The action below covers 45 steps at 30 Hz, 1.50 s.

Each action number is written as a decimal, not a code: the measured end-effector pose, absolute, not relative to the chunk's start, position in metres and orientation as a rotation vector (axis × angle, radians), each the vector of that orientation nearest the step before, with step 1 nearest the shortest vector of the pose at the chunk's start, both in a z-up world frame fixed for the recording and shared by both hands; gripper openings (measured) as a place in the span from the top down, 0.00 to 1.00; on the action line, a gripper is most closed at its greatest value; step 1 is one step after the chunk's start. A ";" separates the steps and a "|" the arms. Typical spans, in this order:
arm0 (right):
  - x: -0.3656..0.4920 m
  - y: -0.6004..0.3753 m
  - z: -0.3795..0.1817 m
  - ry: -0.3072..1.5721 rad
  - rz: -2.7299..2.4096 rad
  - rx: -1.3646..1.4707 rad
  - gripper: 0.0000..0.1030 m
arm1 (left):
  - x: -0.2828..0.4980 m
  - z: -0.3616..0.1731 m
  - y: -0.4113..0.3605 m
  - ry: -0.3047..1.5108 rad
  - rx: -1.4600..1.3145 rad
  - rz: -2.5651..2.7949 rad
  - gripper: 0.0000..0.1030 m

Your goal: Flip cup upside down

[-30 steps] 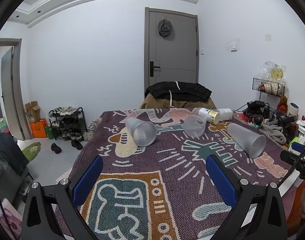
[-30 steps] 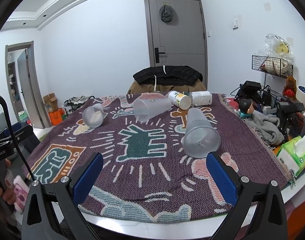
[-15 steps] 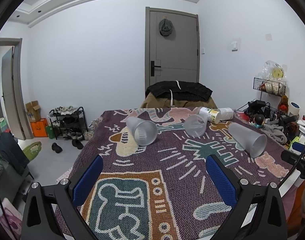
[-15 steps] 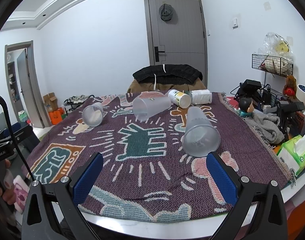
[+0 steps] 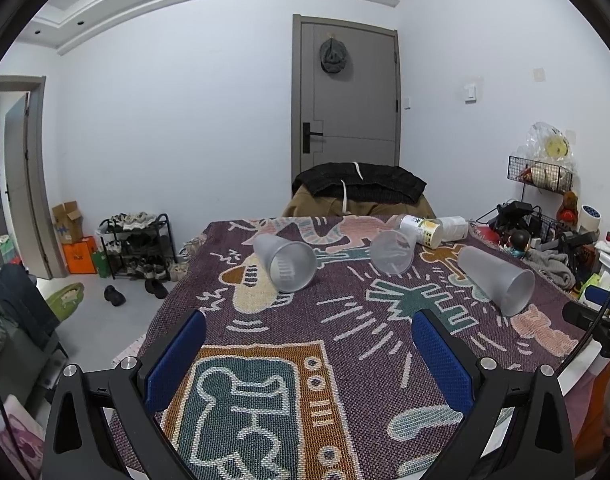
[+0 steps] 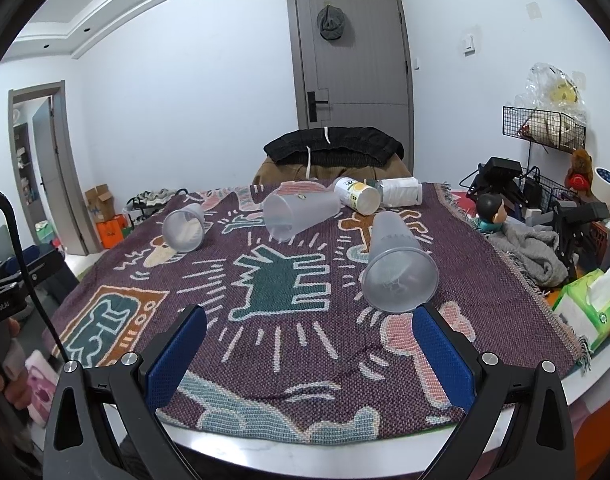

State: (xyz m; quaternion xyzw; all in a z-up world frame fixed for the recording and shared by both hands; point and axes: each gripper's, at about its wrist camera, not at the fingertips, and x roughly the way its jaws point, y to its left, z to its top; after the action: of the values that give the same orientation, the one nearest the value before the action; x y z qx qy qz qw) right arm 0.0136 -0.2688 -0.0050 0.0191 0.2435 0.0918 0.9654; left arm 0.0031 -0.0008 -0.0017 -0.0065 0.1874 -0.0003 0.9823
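Observation:
Three frosted translucent cups lie on their sides on a patterned purple cloth. In the left wrist view they are the left cup [image 5: 286,261], the middle cup [image 5: 392,251] and the right, tall cup [image 5: 497,280]. In the right wrist view the same cups show as the left cup [image 6: 184,227], the middle cup [image 6: 299,215] and the tall cup [image 6: 397,265], its mouth facing me. My left gripper [image 5: 305,354] is open and empty, short of the left cup. My right gripper [image 6: 307,354] is open and empty, just short of the tall cup.
A yellow-labelled can [image 6: 357,196] and a white bottle [image 6: 401,192] lie at the cloth's far edge. A chair with dark clothes [image 6: 333,152] stands behind the table. Clutter, a grey cloth [image 6: 533,252] and a tissue box [image 6: 591,304] fill the right side.
Both grippers have shifted slightly; the left view has risen a little and the right gripper has edged closer to the tall cup. The cups have not moved.

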 end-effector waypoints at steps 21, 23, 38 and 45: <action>0.070 -0.292 0.005 0.565 0.060 0.064 0.00 | 0.022 0.004 -0.002 0.371 -0.020 0.020 0.00; 0.079 -0.296 0.004 0.583 0.040 0.073 0.00 | 0.028 0.004 -0.002 0.378 -0.026 0.018 0.00; 0.157 -0.316 -0.010 0.704 -0.059 0.097 0.00 | 0.069 -0.006 -0.001 0.413 -0.041 0.025 0.00; 0.188 -0.330 -0.032 0.768 -0.090 0.100 0.00 | 0.093 -0.026 0.002 0.507 -0.071 0.030 0.00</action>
State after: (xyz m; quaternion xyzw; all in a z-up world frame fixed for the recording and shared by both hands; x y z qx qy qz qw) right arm 0.1882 -0.3303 -0.0321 0.0485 0.3744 -0.0437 0.9250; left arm 0.0927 0.0022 -0.0262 -0.0349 0.2506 0.0146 0.9673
